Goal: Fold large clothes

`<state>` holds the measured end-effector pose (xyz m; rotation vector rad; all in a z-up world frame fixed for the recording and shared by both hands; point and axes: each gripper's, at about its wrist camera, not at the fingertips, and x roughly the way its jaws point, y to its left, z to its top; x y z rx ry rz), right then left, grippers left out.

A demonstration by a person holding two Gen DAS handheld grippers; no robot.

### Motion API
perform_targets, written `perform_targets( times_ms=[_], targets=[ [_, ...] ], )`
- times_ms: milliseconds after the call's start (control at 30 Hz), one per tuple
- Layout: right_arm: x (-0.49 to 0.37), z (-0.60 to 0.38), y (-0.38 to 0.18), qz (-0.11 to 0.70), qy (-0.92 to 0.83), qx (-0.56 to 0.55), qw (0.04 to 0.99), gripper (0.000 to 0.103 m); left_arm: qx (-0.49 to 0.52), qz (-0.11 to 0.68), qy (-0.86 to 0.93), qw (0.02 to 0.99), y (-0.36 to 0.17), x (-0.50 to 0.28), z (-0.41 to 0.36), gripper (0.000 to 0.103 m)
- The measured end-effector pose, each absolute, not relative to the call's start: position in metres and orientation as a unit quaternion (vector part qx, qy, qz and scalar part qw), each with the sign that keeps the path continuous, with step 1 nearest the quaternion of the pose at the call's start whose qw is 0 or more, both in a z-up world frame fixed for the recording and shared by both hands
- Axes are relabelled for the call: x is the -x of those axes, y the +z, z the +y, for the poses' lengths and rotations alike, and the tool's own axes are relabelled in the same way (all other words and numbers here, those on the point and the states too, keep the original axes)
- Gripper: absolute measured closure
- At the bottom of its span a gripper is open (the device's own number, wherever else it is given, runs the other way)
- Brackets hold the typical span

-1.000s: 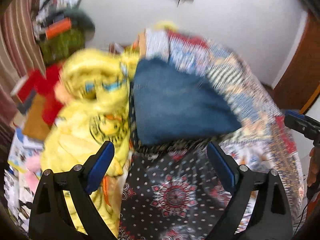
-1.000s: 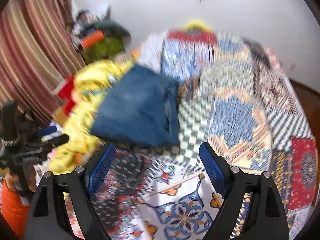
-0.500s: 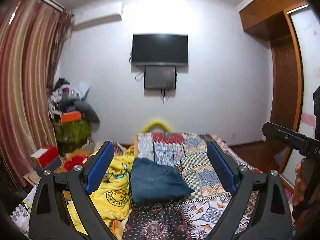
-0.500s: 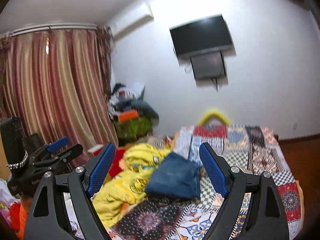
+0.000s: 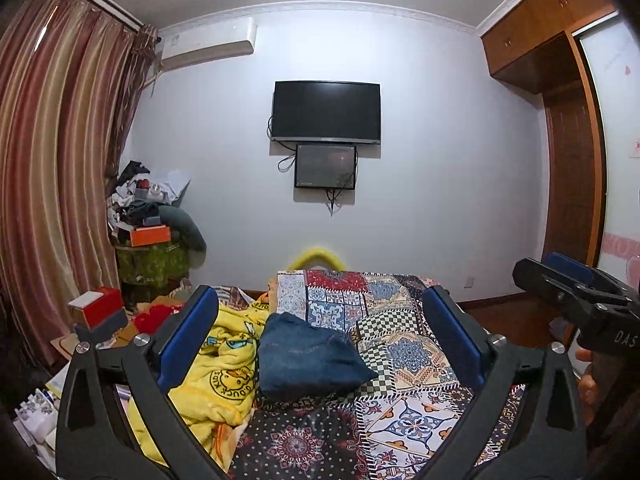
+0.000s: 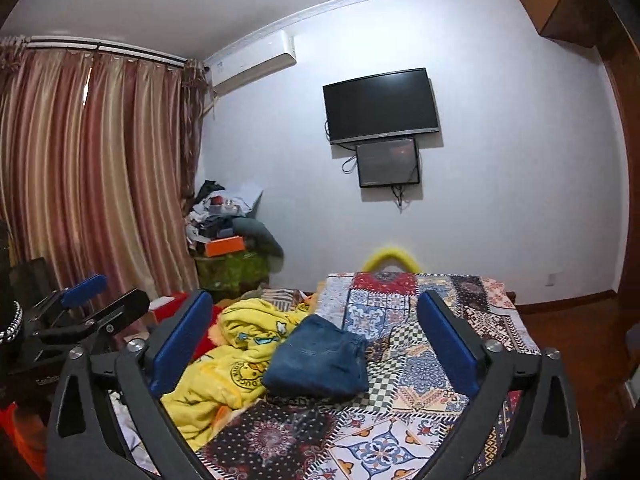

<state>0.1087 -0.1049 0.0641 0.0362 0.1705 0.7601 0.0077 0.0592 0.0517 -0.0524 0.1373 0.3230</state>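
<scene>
A folded blue denim garment [image 5: 308,356] lies on the patchwork bedspread [image 5: 404,356], also in the right wrist view [image 6: 320,360]. A crumpled yellow duck-print blanket [image 5: 224,364] lies left of it, seen too in the right wrist view [image 6: 240,348]. My left gripper [image 5: 320,340] is open and empty, held back from the bed and above it. My right gripper [image 6: 316,340] is open and empty, likewise held back. The right gripper shows at the right edge of the left wrist view [image 5: 576,300]; the left gripper shows at the left of the right wrist view [image 6: 84,316].
A TV [image 5: 326,112] and a smaller screen hang on the far wall. A cluttered stand [image 5: 152,240] sits in the left corner by striped curtains [image 5: 52,184]. Red boxes [image 5: 100,308] and papers lie left of the bed. A wooden wardrobe [image 5: 568,160] stands right.
Both grippers have lifted and pulled back from close over the bed; the views now take in the whole room. The denim garment lies where it was.
</scene>
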Motion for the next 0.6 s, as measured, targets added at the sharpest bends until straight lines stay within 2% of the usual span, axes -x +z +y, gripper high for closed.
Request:
perform_targets(
  times_ms=[600],
  targets=[
    [-0.107,-0.104,0.057,0.097,0.359,-0.004,0.928,0.0,0.042,0.078,0.161,0.983,0.04,-0.01,0.067,0.0]
  ],
)
